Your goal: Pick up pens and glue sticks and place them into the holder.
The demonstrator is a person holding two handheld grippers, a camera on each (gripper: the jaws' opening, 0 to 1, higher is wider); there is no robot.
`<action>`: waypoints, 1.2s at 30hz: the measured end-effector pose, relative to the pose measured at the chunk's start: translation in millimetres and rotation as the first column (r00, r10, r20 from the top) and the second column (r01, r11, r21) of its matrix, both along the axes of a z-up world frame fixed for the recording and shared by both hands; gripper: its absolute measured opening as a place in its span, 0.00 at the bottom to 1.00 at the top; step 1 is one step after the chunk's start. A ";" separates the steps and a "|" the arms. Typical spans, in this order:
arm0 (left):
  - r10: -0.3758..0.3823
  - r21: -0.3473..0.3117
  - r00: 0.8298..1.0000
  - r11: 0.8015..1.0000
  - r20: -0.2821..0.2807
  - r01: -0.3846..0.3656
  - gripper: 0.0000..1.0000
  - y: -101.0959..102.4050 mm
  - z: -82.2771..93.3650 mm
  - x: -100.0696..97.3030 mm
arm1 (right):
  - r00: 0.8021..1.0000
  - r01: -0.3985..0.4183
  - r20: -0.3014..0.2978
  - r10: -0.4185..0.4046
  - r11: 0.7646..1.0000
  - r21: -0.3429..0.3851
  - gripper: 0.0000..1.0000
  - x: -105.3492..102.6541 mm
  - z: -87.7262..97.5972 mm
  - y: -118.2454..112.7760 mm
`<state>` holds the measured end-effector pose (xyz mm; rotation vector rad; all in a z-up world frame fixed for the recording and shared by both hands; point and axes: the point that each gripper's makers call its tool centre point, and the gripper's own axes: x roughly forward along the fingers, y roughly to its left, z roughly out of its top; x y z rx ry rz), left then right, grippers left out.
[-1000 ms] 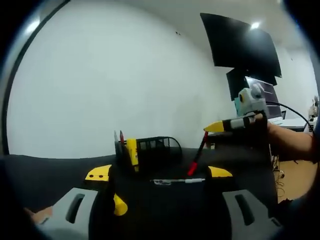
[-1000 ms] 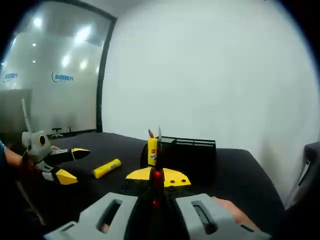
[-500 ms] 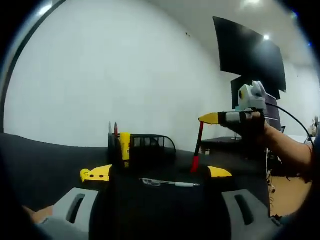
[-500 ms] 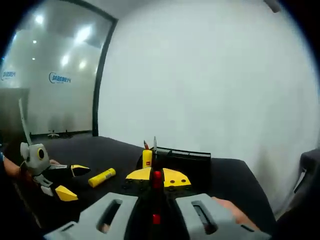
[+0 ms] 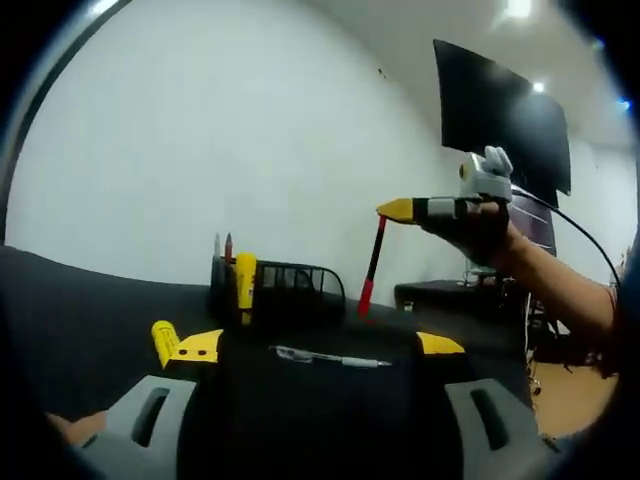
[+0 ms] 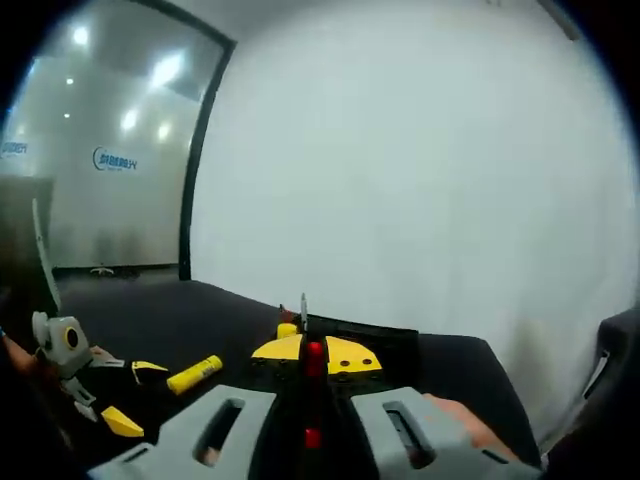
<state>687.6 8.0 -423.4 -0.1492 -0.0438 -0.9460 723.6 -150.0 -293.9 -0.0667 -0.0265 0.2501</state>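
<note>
The black mesh holder (image 5: 295,290) stands on the dark table and holds a yellow glue stick (image 5: 244,284) and two upright pens (image 5: 222,248). A silver pen (image 5: 330,357) lies between my left gripper's (image 5: 318,348) open jaws. Another yellow glue stick (image 5: 163,340) lies by the left jaw. Above and right of the holder, my right gripper (image 5: 398,210) hangs shut on a red pen (image 5: 370,270) that points down. In the right gripper view, my right gripper (image 6: 313,352) pinches the red pen (image 6: 314,350), with the holder (image 6: 385,342) just behind. The left gripper (image 6: 132,395) is open at lower left, near the loose glue stick (image 6: 195,373).
The dark table (image 5: 90,310) runs up to a white wall. A black screen (image 5: 500,120) hangs at the upper right, above a person's forearm (image 5: 560,285). A glass partition (image 6: 100,150) stands far left in the right gripper view.
My right gripper has lifted the red pen higher and carried it nearer the holder. The left gripper view has shifted, so the loose glue stick now shows by its left jaw.
</note>
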 end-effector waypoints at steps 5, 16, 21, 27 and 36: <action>-0.024 0.013 1.000 1.000 0.003 0.024 0.76 -1.9 -1.8 -3.9 | 1.000 -0.004 0.009 0.005 1.000 -0.028 0.04 14.2 11.3 4.3; -0.033 -0.031 0.999 0.999 0.009 0.033 0.78 0.4 5.4 -5.3 | 1.000 -0.017 0.023 0.018 0.999 -0.048 0.04 53.8 33.3 8.5; -0.033 -0.039 0.999 0.999 -0.002 0.033 0.78 1.2 5.4 -4.1 | 1.000 -0.018 0.024 0.020 0.997 -0.071 0.04 75.5 40.2 11.5; -0.032 -0.046 0.999 0.998 -0.005 0.032 0.78 2.0 6.0 -3.3 | 0.999 -0.031 0.022 0.033 0.997 -0.070 0.04 94.7 45.6 17.2; -0.025 -0.060 1.000 0.998 -0.018 0.024 0.78 4.9 6.6 -0.4 | 0.997 -0.062 0.040 0.065 0.996 -0.065 0.04 128.2 56.5 32.7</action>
